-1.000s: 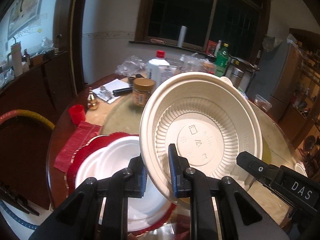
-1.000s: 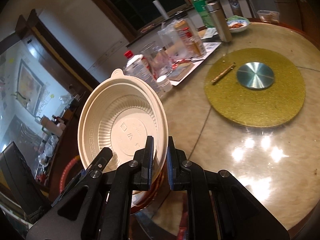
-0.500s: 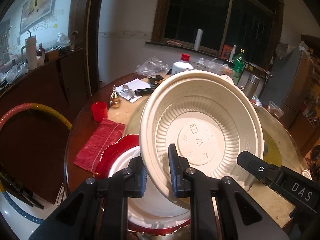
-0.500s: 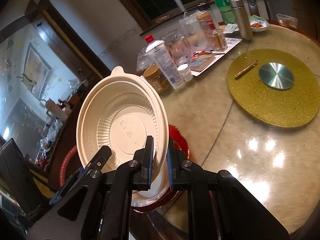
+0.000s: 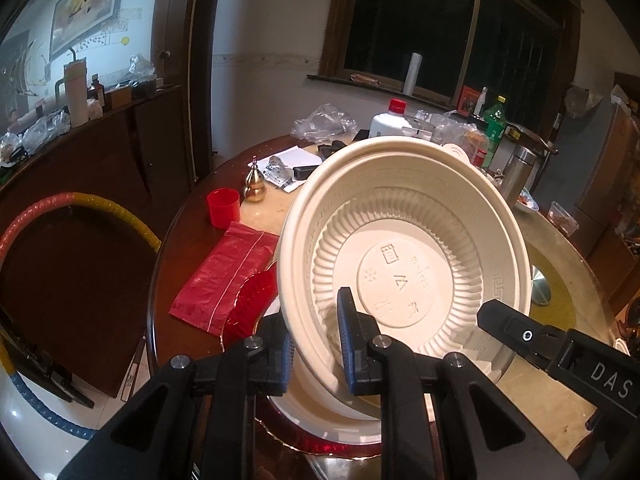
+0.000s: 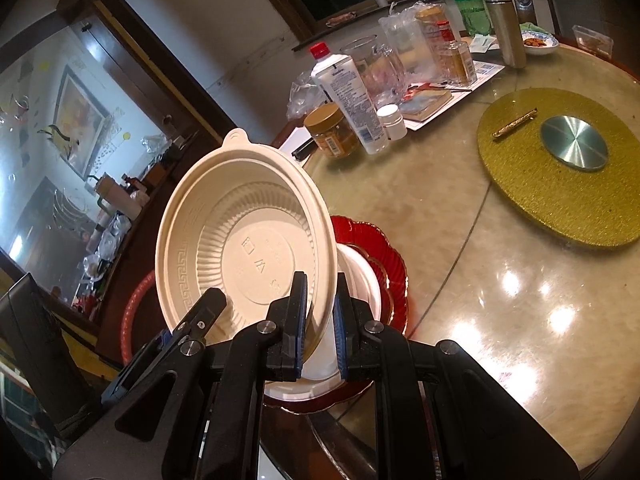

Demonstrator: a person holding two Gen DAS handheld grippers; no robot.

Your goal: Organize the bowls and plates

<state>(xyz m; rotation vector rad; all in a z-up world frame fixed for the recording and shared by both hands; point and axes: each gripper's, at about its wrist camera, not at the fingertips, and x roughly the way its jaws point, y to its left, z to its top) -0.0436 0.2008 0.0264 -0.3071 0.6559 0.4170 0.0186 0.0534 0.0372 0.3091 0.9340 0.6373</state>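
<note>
Bowl (image 5: 404, 256) in our grip, cream and ribbed, held tilted on edge with its inside facing us. We have the left gripper (image 5: 314, 344) clamped on the lower rim at one side and the right gripper (image 6: 320, 324) clamped on the rim at the other, each with one pad inside the wall and one outside. Directly beneath sits the white plate (image 6: 360, 276) on the red plate (image 6: 384, 248), near the table (image 6: 500, 280) edge. We judge the bowl must level out and descend straight onto that stack.

Matt ribbed, probably plastic bowl (image 5: 404, 248); glossy stone-like table (image 6: 500, 292).
</note>
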